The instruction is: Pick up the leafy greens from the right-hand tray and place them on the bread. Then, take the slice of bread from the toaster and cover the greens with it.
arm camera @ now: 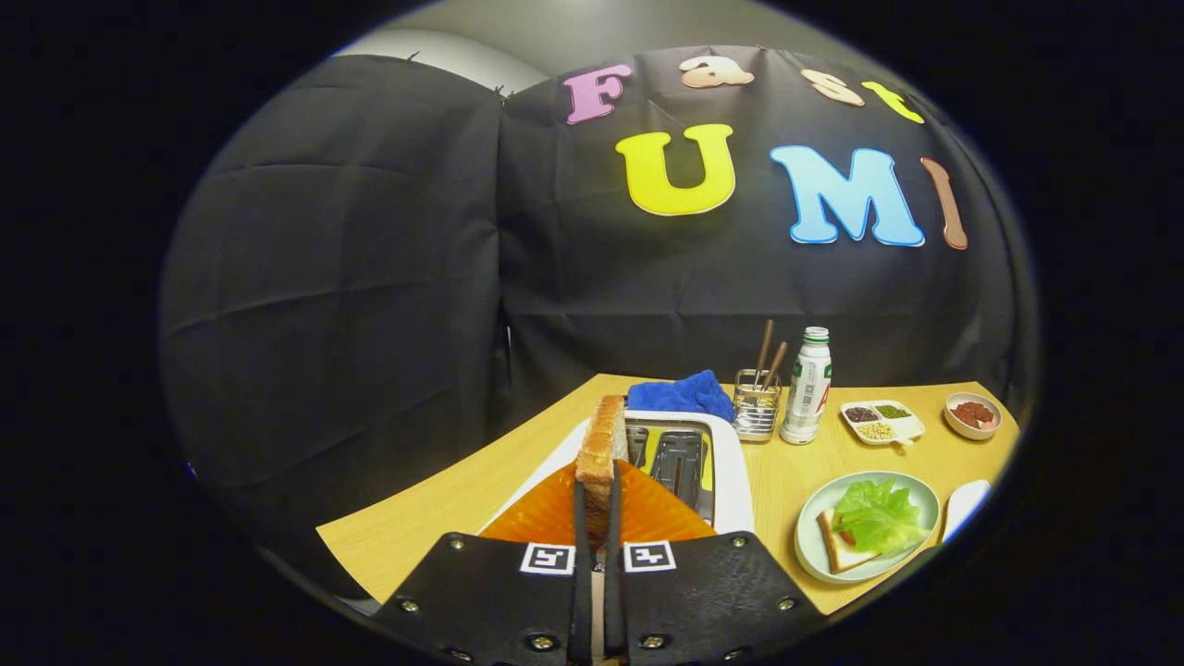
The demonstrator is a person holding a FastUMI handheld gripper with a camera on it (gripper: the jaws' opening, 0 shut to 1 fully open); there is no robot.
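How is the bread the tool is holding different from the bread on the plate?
The bread slice in the tool stands on edge, pinched between both fingers above the toaster; the bread on the plate lies flat on the plate. The held slice is bare; the plate's slice is covered by leafy greens, with something red peeking out beneath them. The held slice looks browner, the other paler. Both are sliced bread.

Tool (597, 504) fingers apparently clamped, nearly together
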